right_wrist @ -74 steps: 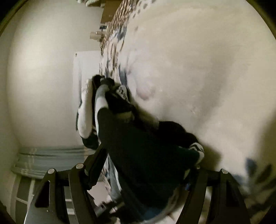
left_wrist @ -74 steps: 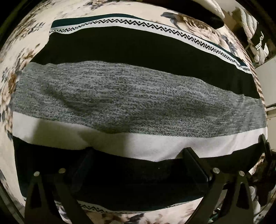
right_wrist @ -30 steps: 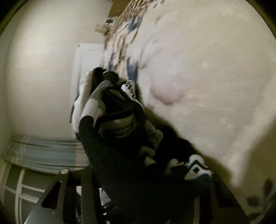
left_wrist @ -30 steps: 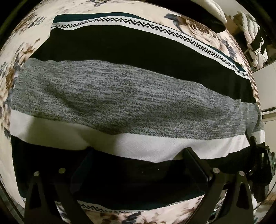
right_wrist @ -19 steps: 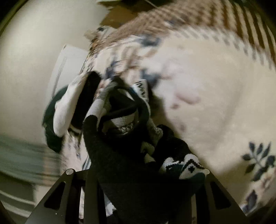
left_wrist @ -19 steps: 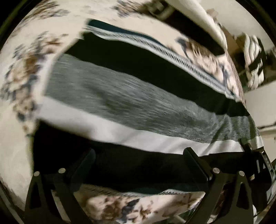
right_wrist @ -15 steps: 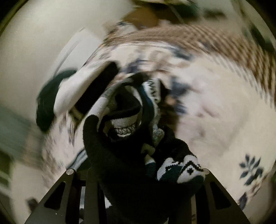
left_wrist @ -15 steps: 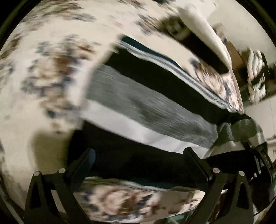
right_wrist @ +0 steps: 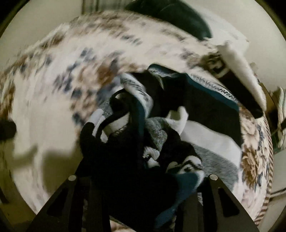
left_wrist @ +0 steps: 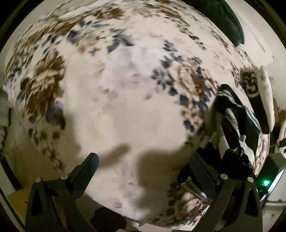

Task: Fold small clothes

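**Right tongs bunch the sweater; left tongs spread over the bed**

Nearest in the right wrist view, the right tongs [right_wrist: 141,180] sit at the bottom of the frame, closed on a thick wad of the sweater [right_wrist: 160,142]. Dark knit fills the space between the two fingers [right_wrist: 219,198] and spills below them. Just above the grip the cloth twists into folds of black, grey, white and teal, with a zigzag trim showing at centre and again toward the upper right. A flatter part of the sweater spreads to the right, lying on the bedspread [right_wrist: 53,100]. Farther up, a dark pillow [right_wrist: 178,16] lies at the top of the frame, and a white cloth [right_wrist: 241,67] lies at the upper right.

In the left wrist view, the left tongs [left_wrist: 143,171] stand wide apart at the bottom, with nothing between them but the floral bedspread [left_wrist: 125,89] and their own shadows. The sweater [left_wrist: 232,121] shows at the right edge, crumpled, just beyond the right finger [left_wrist: 203,174]; whether it touches that finger cannot be told. Beyond it, at the far right, lies a black-and-white patterned cloth [left_wrist: 253,85]. A dark pillow [left_wrist: 223,17] lies at the upper right. Much of this view is blurred.
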